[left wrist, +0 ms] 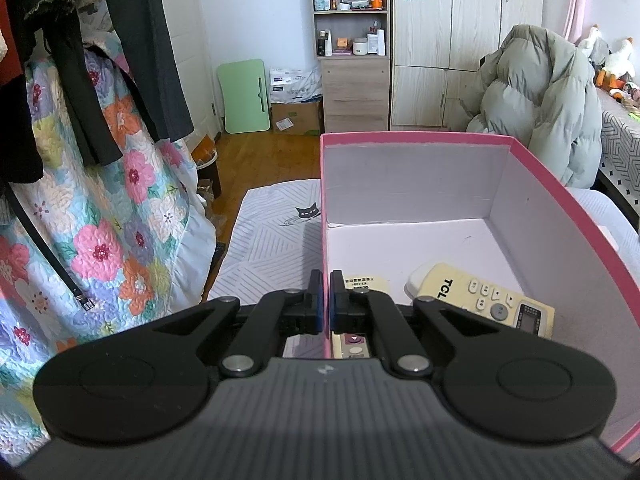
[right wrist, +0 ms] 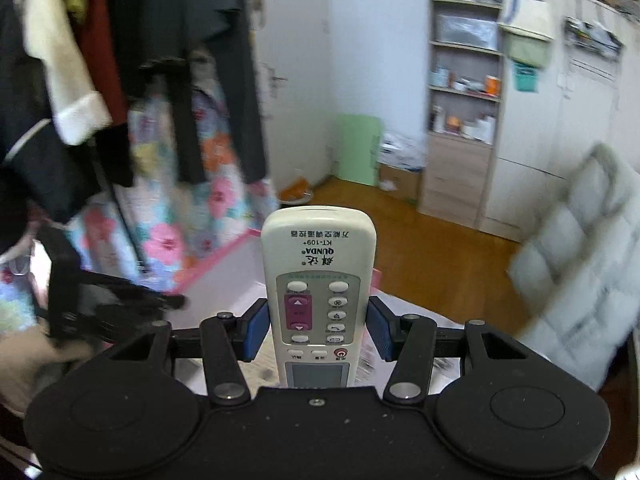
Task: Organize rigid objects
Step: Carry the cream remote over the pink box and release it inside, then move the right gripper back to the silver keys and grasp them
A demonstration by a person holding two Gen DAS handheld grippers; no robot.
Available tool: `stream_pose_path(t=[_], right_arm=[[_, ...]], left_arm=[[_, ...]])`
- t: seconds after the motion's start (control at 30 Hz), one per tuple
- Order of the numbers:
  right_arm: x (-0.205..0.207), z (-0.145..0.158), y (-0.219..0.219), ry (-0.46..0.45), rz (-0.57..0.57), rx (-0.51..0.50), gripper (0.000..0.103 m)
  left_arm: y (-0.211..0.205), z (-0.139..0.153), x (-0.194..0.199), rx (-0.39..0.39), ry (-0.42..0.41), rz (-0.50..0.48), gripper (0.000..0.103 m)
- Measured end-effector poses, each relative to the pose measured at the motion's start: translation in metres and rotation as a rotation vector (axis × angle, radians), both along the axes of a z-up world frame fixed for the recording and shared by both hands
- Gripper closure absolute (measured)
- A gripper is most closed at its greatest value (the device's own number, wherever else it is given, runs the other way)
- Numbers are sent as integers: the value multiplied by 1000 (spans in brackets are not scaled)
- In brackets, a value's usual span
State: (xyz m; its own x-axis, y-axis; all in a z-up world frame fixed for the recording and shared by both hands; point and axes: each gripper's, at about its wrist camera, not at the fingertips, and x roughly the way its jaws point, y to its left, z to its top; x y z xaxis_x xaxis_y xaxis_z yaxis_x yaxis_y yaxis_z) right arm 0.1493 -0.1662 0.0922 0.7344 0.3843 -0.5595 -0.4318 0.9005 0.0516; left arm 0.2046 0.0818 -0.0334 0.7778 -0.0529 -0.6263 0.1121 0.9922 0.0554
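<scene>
In the left wrist view my left gripper (left wrist: 326, 292) is shut on the left wall of the pink box (left wrist: 420, 184), pinching its rim. Inside the box lie a yellowed TCL remote (left wrist: 484, 300) and a second white remote (left wrist: 354, 344), mostly hidden behind my fingers. In the right wrist view my right gripper (right wrist: 318, 330) is shut on a white QUNDA remote (right wrist: 318, 288) and holds it upright above the box (right wrist: 224, 276). The other gripper (right wrist: 100, 304) shows blurred at the left.
The box rests on a grey striped bedcover (left wrist: 272, 248). A floral quilt (left wrist: 100, 220) and dark clothes (left wrist: 100, 60) hang at the left. A puffy grey jacket (left wrist: 540, 100), a wooden shelf unit (left wrist: 352, 40) and wardrobe stand behind.
</scene>
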Motion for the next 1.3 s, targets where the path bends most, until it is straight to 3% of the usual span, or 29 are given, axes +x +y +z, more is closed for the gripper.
stream_pose_path(t=[0.2, 0.43, 0.6, 0.77, 1.0, 1.17, 1.3], right_arm=[[14, -10, 41, 12, 131, -77, 45], [42, -47, 89, 49, 231, -358, 46], [73, -74, 116, 57, 283, -620, 46], [101, -102, 130, 146, 306, -715, 46], [120, -104, 125, 186, 252, -621, 46], [123, -81, 93, 238, 195, -393, 45], [105, -58, 56, 189, 164, -195, 44]], left_arm=[[-1, -1, 2, -12, 2, 4, 101], [-2, -2, 1, 2, 0, 3, 101], [1, -2, 1, -15, 1, 3, 101], [2, -2, 0, -21, 1, 3, 101], [0, -2, 1, 1, 6, 6, 101], [3, -1, 0, -24, 0, 8, 101], [2, -2, 1, -22, 1, 9, 101]])
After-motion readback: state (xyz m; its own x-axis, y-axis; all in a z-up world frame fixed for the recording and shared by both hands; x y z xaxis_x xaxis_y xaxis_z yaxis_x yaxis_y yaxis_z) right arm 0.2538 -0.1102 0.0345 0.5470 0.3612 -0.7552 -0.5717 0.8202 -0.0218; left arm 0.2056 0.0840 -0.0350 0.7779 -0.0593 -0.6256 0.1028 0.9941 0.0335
